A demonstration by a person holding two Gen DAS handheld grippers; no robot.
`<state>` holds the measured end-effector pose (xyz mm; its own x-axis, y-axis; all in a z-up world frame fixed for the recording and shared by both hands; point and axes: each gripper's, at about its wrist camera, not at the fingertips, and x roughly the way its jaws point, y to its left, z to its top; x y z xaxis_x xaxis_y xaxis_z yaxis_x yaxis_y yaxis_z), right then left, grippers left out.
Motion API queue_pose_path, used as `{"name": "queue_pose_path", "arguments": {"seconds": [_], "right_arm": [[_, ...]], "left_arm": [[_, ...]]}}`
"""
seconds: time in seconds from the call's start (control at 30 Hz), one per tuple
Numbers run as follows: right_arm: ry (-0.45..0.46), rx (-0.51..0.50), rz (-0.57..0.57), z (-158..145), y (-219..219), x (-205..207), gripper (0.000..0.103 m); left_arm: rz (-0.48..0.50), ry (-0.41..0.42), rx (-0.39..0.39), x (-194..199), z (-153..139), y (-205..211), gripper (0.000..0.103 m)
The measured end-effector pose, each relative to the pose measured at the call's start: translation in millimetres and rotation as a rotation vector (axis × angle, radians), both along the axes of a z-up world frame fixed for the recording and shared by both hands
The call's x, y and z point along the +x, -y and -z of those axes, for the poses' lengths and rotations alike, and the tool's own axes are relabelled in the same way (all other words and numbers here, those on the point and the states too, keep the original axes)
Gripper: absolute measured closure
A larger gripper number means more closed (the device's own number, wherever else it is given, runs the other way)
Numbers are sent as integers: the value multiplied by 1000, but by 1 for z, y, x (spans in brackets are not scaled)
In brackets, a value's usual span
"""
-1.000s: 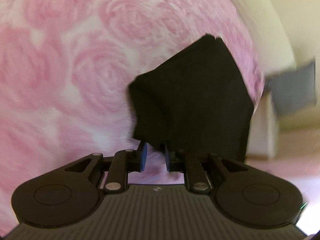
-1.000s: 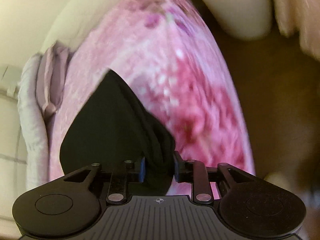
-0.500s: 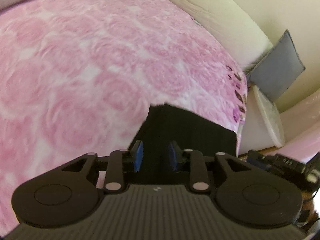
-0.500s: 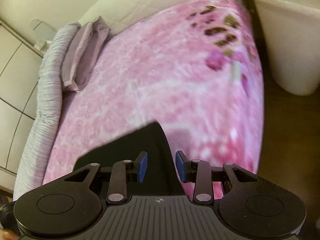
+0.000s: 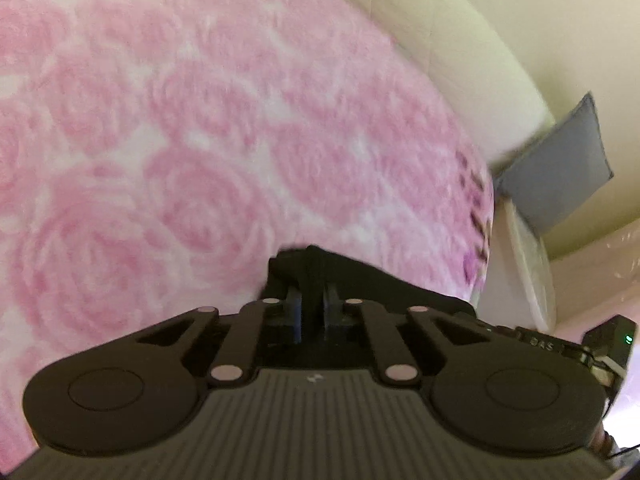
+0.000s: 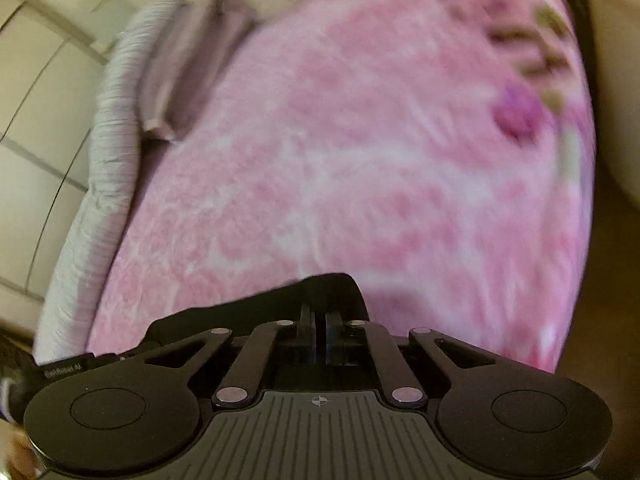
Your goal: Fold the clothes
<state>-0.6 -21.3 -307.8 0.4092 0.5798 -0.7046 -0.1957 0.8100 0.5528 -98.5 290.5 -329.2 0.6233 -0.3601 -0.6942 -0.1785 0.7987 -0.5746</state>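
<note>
A black garment (image 5: 376, 284) lies at the near edge of a bed with a pink rose-patterned blanket (image 5: 200, 140). My left gripper (image 5: 313, 304) is shut on the garment's left corner, with black cloth bunched between the blue pads. In the right wrist view the same black garment (image 6: 280, 304) stretches left from my right gripper (image 6: 319, 322), which is shut on its right corner. Most of the garment is hidden under the gripper bodies.
A cream headboard cushion (image 5: 440, 56) and a grey pillow (image 5: 560, 168) stand right of the bed in the left wrist view. A grey ribbed bolster (image 6: 104, 160) and a folded mauve cloth (image 6: 188, 64) lie at the bed's far left. Dark floor (image 6: 612, 300) runs along the right.
Both grippers were open over the garment half a second ago; both have now shut on its corners. The views have tilted slightly and are blurred by motion.
</note>
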Motion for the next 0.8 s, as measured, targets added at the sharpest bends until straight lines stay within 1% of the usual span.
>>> {"name": "queue_pose_path", "arguments": {"seconds": [0.03,0.07,0.1,0.17,0.23,0.27,0.3,0.33,0.37,0.43,0.47,0.5,0.57,0.63,0.67,0.7,0.73,0.77,0.8], "right_arm": [[55,-5,-16,-6,-3,-2,101],[102,-10,-27,-11,-6,-2,101],[119,-12,-26,-12,-9,-1,101],[82,-23,-17,-3,-14,6,101],[-2,-82,-23,14,-20,15,101],[-24,-87,-16,18,-19,17,99],[-46,-92,-9,21,-19,19,98],[-59,-98,1,22,-17,20,93],[-54,-105,15,17,-15,21,84],[-43,-118,44,6,-11,22,75],[-27,-123,56,0,-9,22,74],[8,-125,64,-7,-9,21,74],[70,-139,38,-16,-17,17,74],[119,-166,-17,-19,-30,14,74],[120,-204,-58,-13,-40,14,74],[114,-253,-87,-3,-49,14,74],[103,-298,-99,6,-53,14,74],[92,-315,-90,12,-52,14,74],[82,-332,-82,18,-52,14,74]], "left_arm": [[-21,31,-2,-1,-3,-3,98],[-37,45,-7,0,-4,-5,98],[-43,36,-4,4,-1,-7,98],[-27,-13,23,14,11,-5,97],[-8,-63,49,24,26,-1,93],[-18,-68,48,25,27,-1,93],[-22,-61,48,24,24,-2,91],[-24,-50,61,23,18,-3,87],[-38,-35,85,20,10,-4,84],[-72,-3,136,13,-6,-6,84],[-79,15,154,11,-14,-7,84],[-71,30,161,11,-18,-7,84],[-32,49,160,15,-23,-4,85],[37,10,182,24,-11,8,85],[72,-12,196,29,-3,15,85],[86,-36,223,32,7,21,86],[82,-47,248,33,13,24,85],[75,-55,271,34,19,27,85],[64,-49,271,31,17,26,85]]}}
